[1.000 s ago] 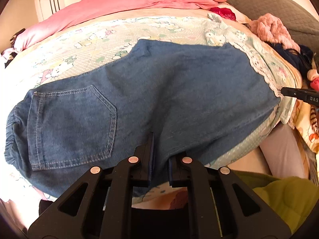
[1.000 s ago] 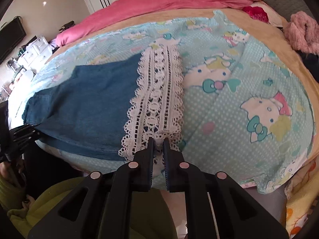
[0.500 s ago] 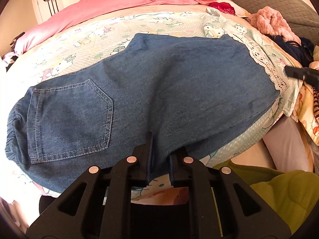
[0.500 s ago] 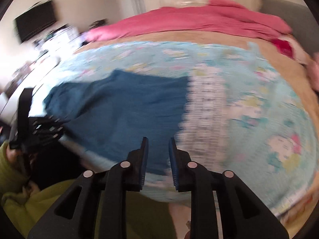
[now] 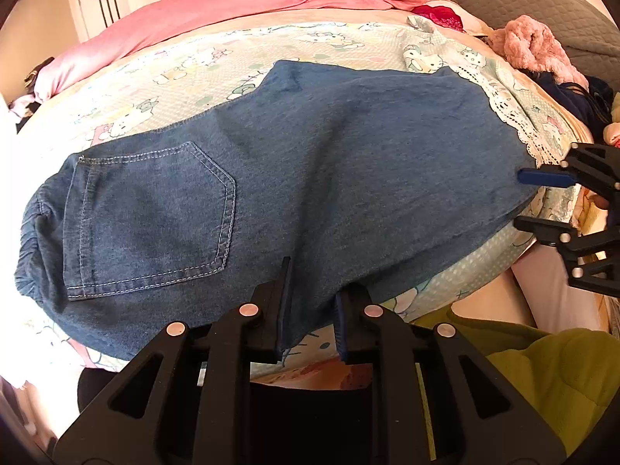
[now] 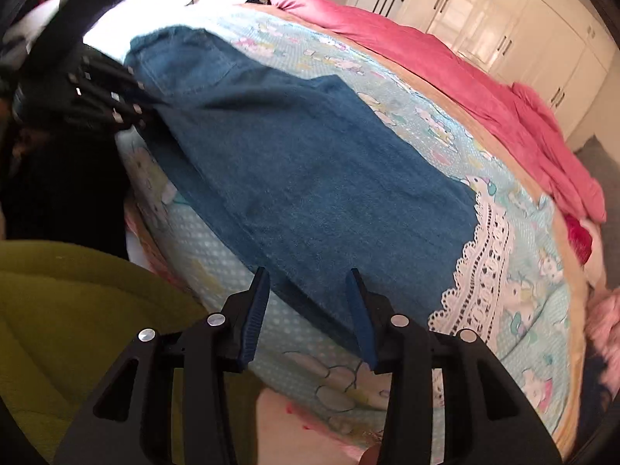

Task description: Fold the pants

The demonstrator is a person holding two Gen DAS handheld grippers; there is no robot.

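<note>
Blue denim pants [image 5: 310, 178] lie flat across the cartoon-print bed sheet, back pocket and gathered waistband at the left, leg hems at the right. My left gripper [image 5: 313, 285] is open at the near edge of the pants, its jaws on either side of the denim edge. My right gripper [image 6: 307, 283] is open over the near hem edge of the same pants [image 6: 294, 170]. It also shows at the right in the left wrist view [image 5: 542, 201].
A white lace strip [image 6: 478, 271] lies beside the leg hems. A pink duvet [image 5: 252, 4] is bunched at the far side. A pink fluffy item [image 5: 531, 46] and dark clothes sit at the right. Yellow-green fabric [image 6: 69, 329] is near me.
My right gripper left the lace strip, opened, and swung left to the denim hem edge. My left gripper's jaws spread wider at the near edge. The pants stayed flat.
</note>
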